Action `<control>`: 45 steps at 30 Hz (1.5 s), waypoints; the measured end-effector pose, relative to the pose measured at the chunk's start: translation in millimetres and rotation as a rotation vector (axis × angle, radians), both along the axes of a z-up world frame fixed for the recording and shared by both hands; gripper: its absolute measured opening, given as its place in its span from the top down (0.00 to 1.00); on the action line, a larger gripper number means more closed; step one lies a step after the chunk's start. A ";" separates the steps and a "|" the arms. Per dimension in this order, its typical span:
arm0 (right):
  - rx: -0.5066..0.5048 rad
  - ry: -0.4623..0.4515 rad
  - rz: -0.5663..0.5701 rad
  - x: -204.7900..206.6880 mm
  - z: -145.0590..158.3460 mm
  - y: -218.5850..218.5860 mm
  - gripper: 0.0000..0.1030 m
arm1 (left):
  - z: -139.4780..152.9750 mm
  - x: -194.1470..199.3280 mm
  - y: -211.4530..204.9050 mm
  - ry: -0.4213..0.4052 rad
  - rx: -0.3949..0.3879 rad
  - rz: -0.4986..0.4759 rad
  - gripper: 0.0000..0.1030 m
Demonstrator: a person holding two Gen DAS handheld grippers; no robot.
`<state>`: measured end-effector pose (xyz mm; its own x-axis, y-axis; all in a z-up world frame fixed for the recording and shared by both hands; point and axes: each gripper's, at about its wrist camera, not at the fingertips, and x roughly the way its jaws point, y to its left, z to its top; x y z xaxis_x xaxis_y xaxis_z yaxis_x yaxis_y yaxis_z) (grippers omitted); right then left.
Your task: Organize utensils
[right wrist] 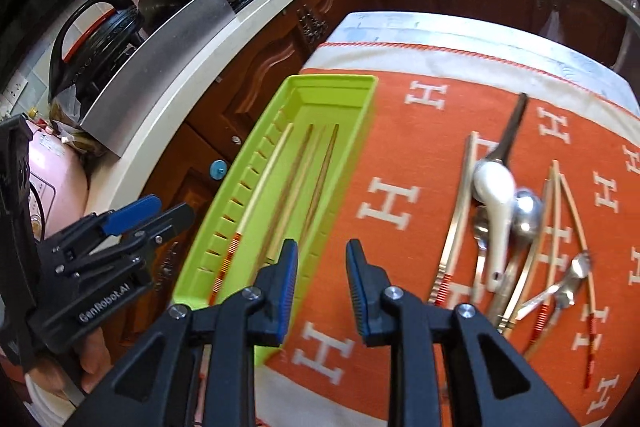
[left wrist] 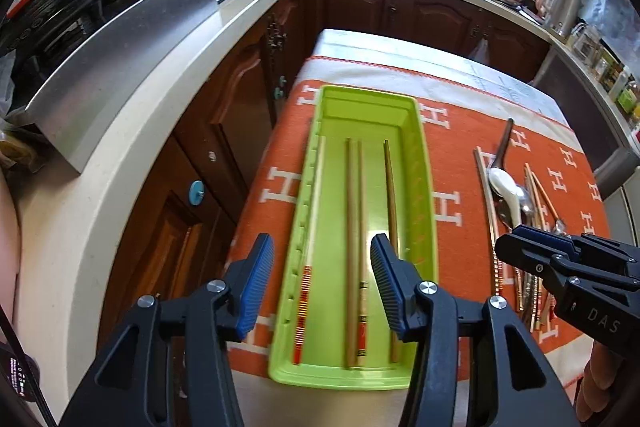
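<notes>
Hovering low, the left gripper (left wrist: 322, 283) has its jaws released over the tray (left wrist: 425, 163), where four chopsticks (left wrist: 352, 247) lie lengthwise. The right gripper (right wrist: 322, 287), also released and empty, is nearer the pile (right wrist: 516, 227) to its right, whose long axes point away.

— What colours am I seeing ahead of my left gripper (left wrist: 322, 281)?

— A lime-green tray (left wrist: 424, 163). In it I see brown chopsticks (left wrist: 352, 227) and a pale one with red-and-yellow striped banding (left wrist: 303, 311).

— And under my right gripper (right wrist: 322, 285)?

— An orange cloth (right wrist: 420, 131) patterned with white H letters, edged in a pale band with a red stitched line. To the right of its fingers, a white spoon (right wrist: 494, 195) among silver spoons (right wrist: 528, 211), plus cream chopsticks (right wrist: 576, 215) with red striped ends.

— My pads?

— Blue, ribbed, on black frames.
</notes>
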<state>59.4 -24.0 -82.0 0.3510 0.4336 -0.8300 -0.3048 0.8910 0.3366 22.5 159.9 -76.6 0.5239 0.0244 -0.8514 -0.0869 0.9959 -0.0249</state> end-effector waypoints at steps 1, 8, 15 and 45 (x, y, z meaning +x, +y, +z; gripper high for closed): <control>-0.001 -0.001 -0.009 -1.1 -0.4 -5.9 0.76 | 0.0 0.1 -5.1 0.002 0.002 -0.009 0.53; 0.011 0.002 -0.106 -5.6 -4.7 -47.7 0.76 | 0.1 -0.9 -33.9 0.008 0.004 -0.066 0.53; -0.027 -0.010 -0.196 -8.5 -8.1 -85.6 0.76 | -0.2 2.1 -64.0 0.017 -0.005 -0.119 0.53; -0.025 0.003 -0.339 -17.2 -52.5 -189.2 0.76 | -61.1 42.4 -164.4 0.176 -0.174 -0.258 0.54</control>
<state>42.2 -213.2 -134.5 0.4695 0.2726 -0.8398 0.0106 0.9493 0.3141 64.9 -4.5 -137.7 0.3393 -0.2427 -0.9089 0.1490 0.9678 -0.2028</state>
